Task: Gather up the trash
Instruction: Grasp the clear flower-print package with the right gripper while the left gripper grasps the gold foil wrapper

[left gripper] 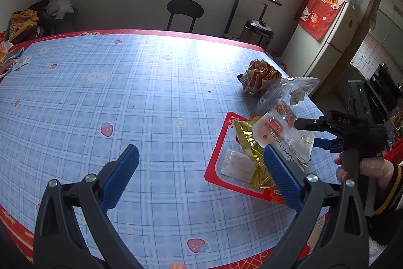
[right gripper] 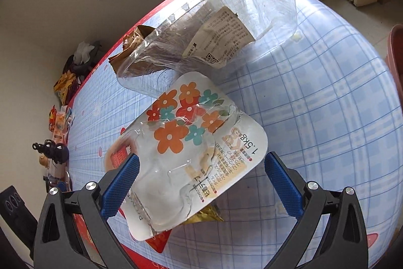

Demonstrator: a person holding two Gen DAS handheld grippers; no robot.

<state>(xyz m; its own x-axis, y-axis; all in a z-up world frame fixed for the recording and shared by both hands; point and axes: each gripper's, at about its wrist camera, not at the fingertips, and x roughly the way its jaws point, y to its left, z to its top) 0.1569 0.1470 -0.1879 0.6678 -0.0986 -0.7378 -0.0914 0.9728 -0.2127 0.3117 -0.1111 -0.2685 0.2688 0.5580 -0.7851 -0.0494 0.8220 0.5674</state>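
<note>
A small heap of trash sits near the right edge of a table covered in a blue plaid cloth [left gripper: 151, 92] with a red border, printed with strawberries and bears. On top lies a flower-printed hook package [right gripper: 191, 150], a white card under a clear blister with orange, red and teal flowers; the writing "1.5kg" can be read on it, and from the left camera "own hook". It rests on a crumpled gold foil wrapper [left gripper: 249, 150], which lies with a small white sachet [left gripper: 238, 164] on a flat red-edged packet [left gripper: 219, 163]. Just beyond, a clear plastic tray [right gripper: 252, 4] with a torn paper label and QR code leans against a crumpled brown snack bag [left gripper: 262, 77]. That makes six pieces in the heap. The right gripper [right gripper: 201, 183] has its blue pads spread wide on either side of the hook package, the left pad just beside the card's edge; I cannot tell whether it touches. The right gripper's body reads "DAS". The left gripper [left gripper: 201, 175] hangs spread above the bare cloth, its right pad close to the heap. Most of the tabletop to the left lies open. One black chair [left gripper: 185, 13] stands at the far side under the window, and a white fridge [left gripper: 327, 42] draped in a red cloth stands at right.
</note>
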